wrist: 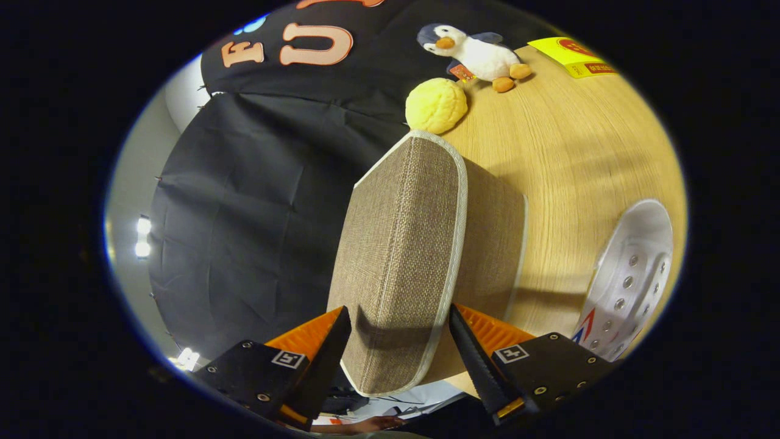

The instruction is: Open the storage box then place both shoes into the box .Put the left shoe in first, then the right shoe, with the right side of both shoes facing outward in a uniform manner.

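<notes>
— Gripper (399,356) status?
— Fingers set wide, one to each side of the storage box's lid (399,256). Both stand close against the lid's near corner; cannot tell if they press on it.

— Storage box itself?
— Woven brown fabric with pale piping along the edges. Lid flap stands tilted between the fingers and reaches beyond them. Box body (493,244) shows just behind the flap, resting on the wooden worktop (579,152).

— Shoes?
— One white shoe (631,277) with metal eyelets lies on the worktop beside the box, apart from it. Which shoe of the pair, cannot tell.

— Anything else on the worktop?
— Past the box: round yellow plush ball (436,105) near the lid's far edge, penguin plush toy (475,53) just beyond it, yellow card (573,56) farther along.
</notes>
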A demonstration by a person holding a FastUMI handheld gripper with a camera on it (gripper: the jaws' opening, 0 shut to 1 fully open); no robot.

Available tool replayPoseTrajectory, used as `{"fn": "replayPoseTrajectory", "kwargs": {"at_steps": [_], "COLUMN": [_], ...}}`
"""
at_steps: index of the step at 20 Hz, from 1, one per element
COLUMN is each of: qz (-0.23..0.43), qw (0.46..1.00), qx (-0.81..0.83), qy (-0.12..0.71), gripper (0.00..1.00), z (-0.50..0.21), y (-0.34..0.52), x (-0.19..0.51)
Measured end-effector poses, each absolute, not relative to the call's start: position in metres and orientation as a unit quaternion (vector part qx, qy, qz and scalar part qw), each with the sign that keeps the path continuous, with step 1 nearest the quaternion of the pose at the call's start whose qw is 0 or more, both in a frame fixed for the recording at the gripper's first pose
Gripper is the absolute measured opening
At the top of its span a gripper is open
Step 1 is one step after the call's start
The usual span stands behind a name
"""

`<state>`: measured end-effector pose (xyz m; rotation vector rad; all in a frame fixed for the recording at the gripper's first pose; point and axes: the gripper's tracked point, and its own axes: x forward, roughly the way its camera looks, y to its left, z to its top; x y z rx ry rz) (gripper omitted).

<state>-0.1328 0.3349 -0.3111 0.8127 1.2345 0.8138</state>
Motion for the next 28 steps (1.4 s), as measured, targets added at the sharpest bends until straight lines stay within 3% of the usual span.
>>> {"fn": "replayPoseTrajectory", "kwargs": {"at_steps": [2, 11, 18, 21, 28], "qz": [0.359, 0.384, 0.422, 0.428, 0.448], "qw": [0.667, 0.642, 0.654, 0.654, 0.66], "qx": [0.36, 0.442, 0.443, 0.448, 0.419], "qy": [0.544, 0.495, 0.444, 0.434, 0.434], "gripper": [0.9, 0.43, 0.27, 0.16, 0.1], "z": [-0.306, -0.232, -0.163, -0.142, -0.122], "y": [0.328, 0.32, 0.358, 0.381, 0.447], "x": [-0.131, -0.12, -0.112, -0.103, -0.096]}}
